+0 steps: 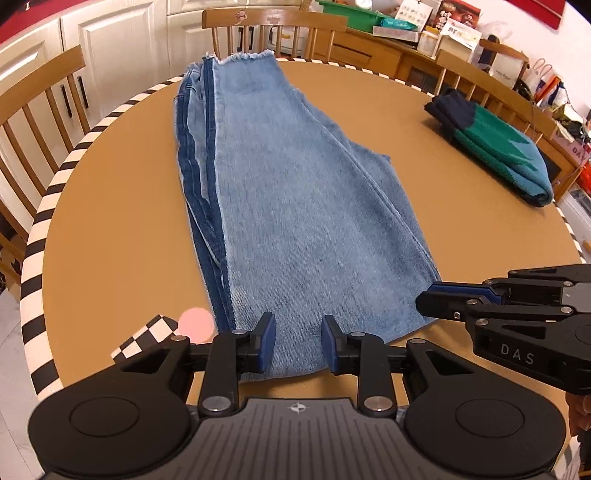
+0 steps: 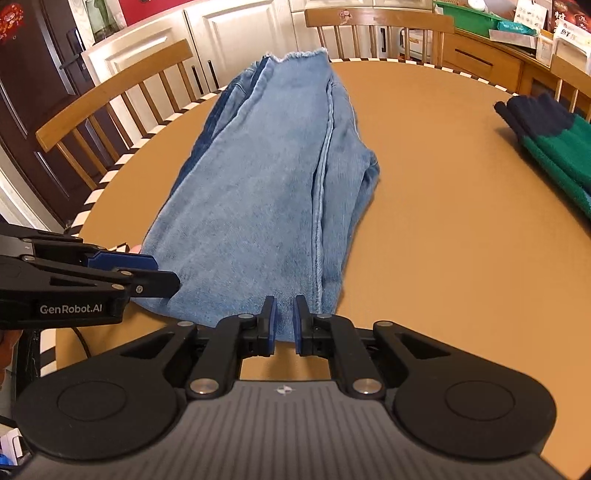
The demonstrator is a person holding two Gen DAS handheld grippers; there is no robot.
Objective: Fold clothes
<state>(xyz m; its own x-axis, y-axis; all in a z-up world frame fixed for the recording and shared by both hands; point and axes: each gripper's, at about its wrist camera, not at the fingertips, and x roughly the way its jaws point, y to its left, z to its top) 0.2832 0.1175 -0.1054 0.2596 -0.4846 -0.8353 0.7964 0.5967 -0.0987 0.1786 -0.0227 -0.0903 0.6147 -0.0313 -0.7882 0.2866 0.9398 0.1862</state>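
Observation:
A pair of light blue jeans (image 1: 295,206) lies lengthwise on the round tan table (image 1: 110,229), folded leg on leg, with the frayed hem at the far edge. It also shows in the right wrist view (image 2: 258,206). My left gripper (image 1: 298,341) is open, its blue pads on either side of the near edge of the jeans. My right gripper (image 2: 285,320) is open by a narrow gap over the near edge, next to a seam. It also shows from the side in the left wrist view (image 1: 436,301). The left gripper also shows in the right wrist view (image 2: 155,273).
A folded green and navy garment (image 1: 498,144) lies at the table's right side. Wooden chairs (image 1: 273,29) stand around the table. A cluttered sideboard (image 1: 406,33) is behind at the right. The table rim (image 1: 33,258) has black and white stripes.

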